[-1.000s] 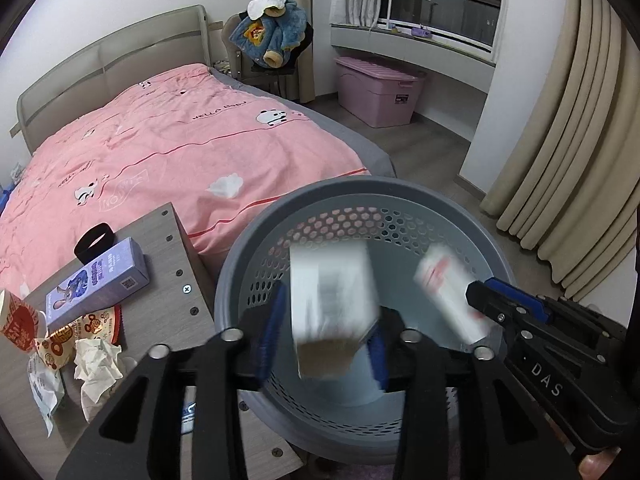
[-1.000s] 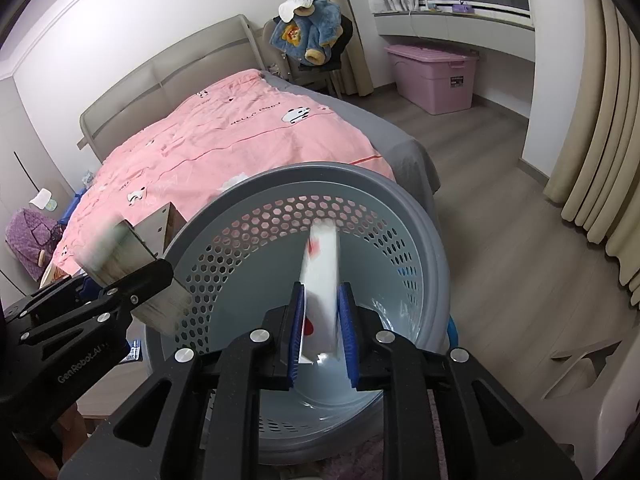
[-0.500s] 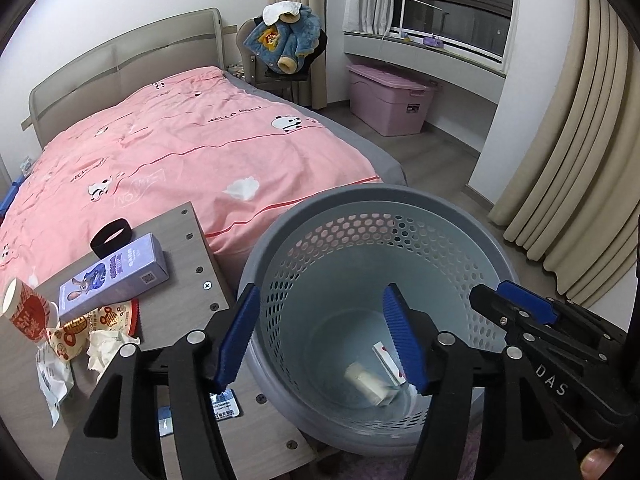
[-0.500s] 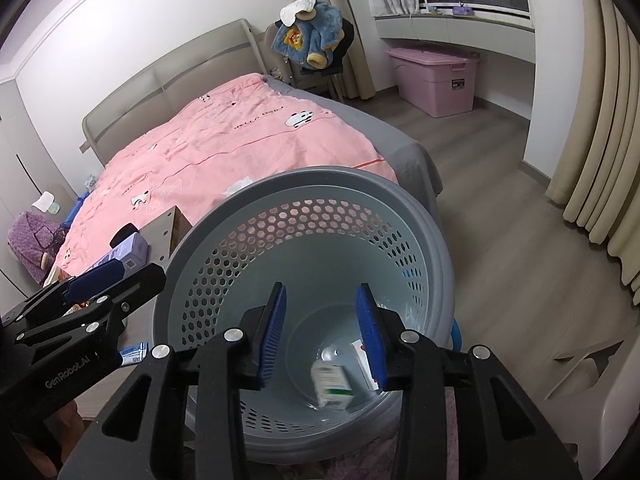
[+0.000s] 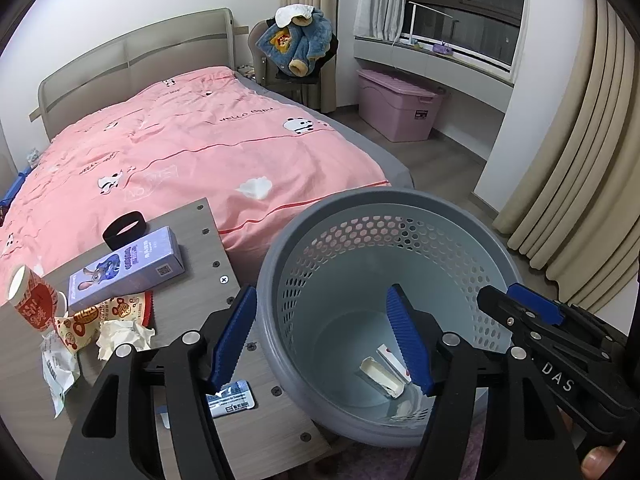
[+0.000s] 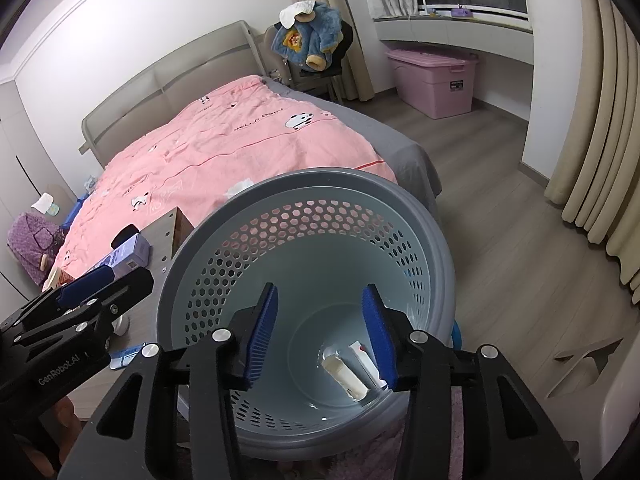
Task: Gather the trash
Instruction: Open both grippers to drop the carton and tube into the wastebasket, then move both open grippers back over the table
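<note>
A grey perforated basket (image 5: 360,200) (image 6: 320,176) stands beside a wooden side table (image 5: 200,292). On its floor lie two small boxes, a cream one (image 5: 380,372) (image 6: 344,376) and a white-and-red one (image 5: 394,360) (image 6: 362,354). My left gripper (image 5: 320,292) hangs over the basket's left rim, its jaws opening with nothing between them. Over the basket's middle my right gripper (image 6: 321,288) is opening too, also empty. On the table lie a purple box (image 5: 128,268), a red paper cup (image 5: 32,304), a snack wrapper (image 5: 92,316), a crumpled tissue (image 5: 124,332) and a blue sachet (image 5: 232,398).
A bed with a pink cover (image 5: 192,160) runs behind the table and basket. A black band (image 5: 124,230) lies at the table's far edge. A pink storage box (image 5: 396,108), a chair with a blue jacket (image 5: 296,44) and curtains (image 5: 568,160) line the far side.
Both grippers held a box over the basket a second ago. Their jaws spread, the boxes dropped, and both now lie on the basket's floor. The left view shifted slightly toward the table.
</note>
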`<state>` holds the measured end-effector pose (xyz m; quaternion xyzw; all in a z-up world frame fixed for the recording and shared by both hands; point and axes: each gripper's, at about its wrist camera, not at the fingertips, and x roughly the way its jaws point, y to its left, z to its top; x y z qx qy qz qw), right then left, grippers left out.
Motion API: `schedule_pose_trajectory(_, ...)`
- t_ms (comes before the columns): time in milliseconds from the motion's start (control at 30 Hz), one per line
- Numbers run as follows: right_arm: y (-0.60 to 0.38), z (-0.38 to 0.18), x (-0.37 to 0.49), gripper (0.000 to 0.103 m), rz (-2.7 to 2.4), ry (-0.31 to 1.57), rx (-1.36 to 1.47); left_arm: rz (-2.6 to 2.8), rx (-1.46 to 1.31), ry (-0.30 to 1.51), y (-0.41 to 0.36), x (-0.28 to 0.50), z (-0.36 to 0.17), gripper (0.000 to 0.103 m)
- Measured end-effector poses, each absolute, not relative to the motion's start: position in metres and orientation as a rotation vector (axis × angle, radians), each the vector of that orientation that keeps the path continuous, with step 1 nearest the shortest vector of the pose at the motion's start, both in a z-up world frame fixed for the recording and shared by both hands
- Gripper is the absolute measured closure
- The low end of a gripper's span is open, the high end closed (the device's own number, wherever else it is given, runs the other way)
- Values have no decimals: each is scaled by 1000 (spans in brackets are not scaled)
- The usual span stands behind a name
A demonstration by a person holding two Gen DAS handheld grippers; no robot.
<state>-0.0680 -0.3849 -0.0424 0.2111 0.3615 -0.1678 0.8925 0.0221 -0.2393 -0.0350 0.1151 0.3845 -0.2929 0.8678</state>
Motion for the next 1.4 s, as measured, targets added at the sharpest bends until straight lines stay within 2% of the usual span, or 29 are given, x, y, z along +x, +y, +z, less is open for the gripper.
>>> schedule_pose_trajectory(133, -381, -40, -68, 53, -351, 743, 433, -608, 235, 804, -234, 21, -34, 38)
schedule_pose_trajectory(800, -344, -29, -71, 44, -317, 728, 374, -555, 186, 760, -187, 13, -23, 33)
schedule_pose_trajectory(1067, -321, -24, -73, 36, -290, 718, 344, -523, 157, 748, -160, 6, -19, 32)
schedule_pose_trajectory(1400, -291, -15, -72, 34, -255, 712, 304, -490, 127, 736, -127, 1, -15, 31)
